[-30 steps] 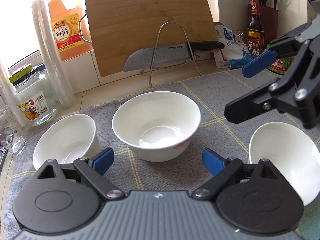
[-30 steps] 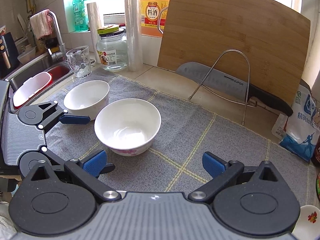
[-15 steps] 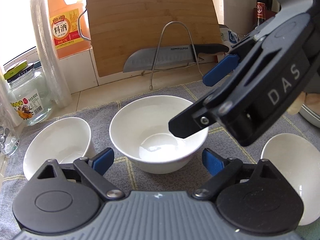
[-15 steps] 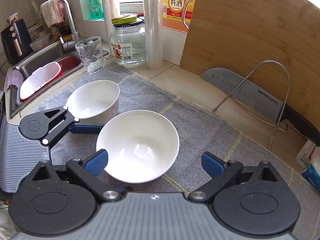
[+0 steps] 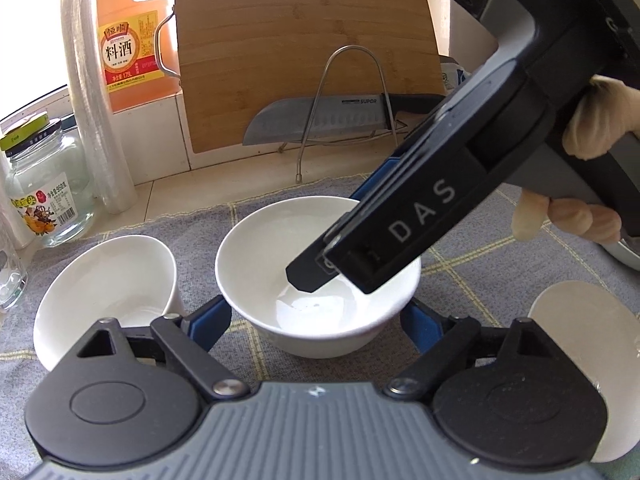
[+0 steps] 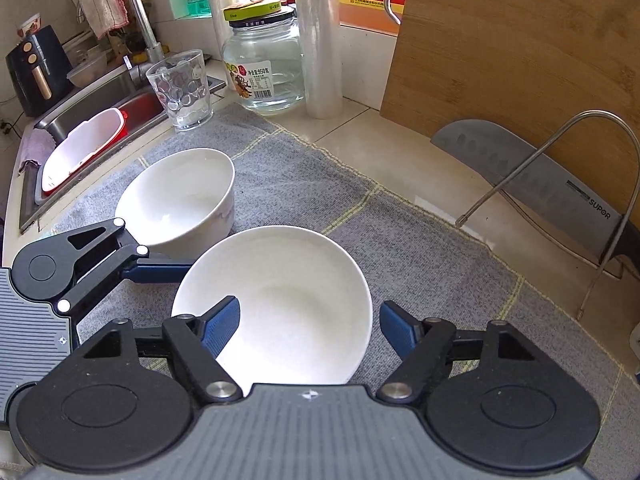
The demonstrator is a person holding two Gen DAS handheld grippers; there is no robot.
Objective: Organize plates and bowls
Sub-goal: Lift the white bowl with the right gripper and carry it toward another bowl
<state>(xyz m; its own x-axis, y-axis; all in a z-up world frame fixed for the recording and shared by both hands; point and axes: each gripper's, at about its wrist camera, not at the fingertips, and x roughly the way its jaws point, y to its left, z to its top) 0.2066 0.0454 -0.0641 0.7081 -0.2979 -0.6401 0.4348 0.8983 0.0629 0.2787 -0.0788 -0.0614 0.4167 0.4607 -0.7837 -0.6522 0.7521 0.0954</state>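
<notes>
The right gripper (image 6: 309, 312) has come forward and down. A second ago its jaws stood wide with only cloth between them and the middle bowl (image 6: 296, 300) ahead and to their left. Now one blue pad hangs inside that bowl near its wall, and the other sits just outside the rim on the opposite side. The jaws are closing with the bowl's wall between them. A thin gap still shows at the outer pad, so I read them as not yet clamped.

The left gripper (image 5: 314, 312) has barely shifted. Its jaws are also closing, with its pads flanking the lower wall of the same bowl, close beside it. I cannot see them pressing.

Outward from the jaws, a second bowl (image 5: 104, 280) stands just left of the left gripper's pads, near the middle bowl but apart from it. A third bowl (image 5: 580, 320) lies well off to the right. All three rest on the grey cloth (image 6: 400, 248).

My judgement is that the approach is over and the grasp is beginning. The middle bowl is about to be lifted, probably to nest in a neighbour. No stacking is done yet.
</notes>
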